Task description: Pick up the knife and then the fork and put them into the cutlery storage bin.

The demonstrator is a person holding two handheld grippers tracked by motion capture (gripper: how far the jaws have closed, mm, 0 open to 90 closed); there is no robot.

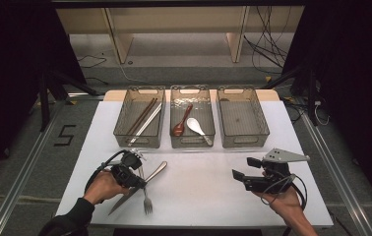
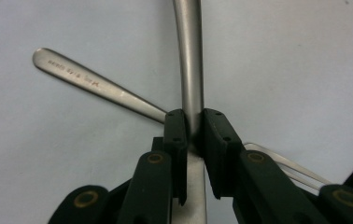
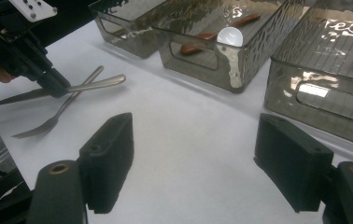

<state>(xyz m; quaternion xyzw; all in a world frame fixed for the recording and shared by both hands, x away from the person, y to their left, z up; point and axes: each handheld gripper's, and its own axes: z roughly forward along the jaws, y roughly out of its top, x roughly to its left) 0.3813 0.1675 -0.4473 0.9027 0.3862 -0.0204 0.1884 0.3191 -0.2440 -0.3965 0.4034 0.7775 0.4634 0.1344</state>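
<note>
The knife is clamped at its handle between the jaws of the left hand-held gripper, crossed over the fork just beneath; if lifted carelessly, the fork could be dragged along, or the smooth handle could slip; the right hand-held gripper is held apart, with nothing between its jaws, well to the side on the surface

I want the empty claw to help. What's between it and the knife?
Just bare white table between the right claw and the knife, seen in the high view.

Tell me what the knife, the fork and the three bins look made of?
Knife and fork: probably stainless steel, brushed grey with soft glints. Bins: likely smoky clear plastic, since contents show through the rippled glossy walls.
</note>
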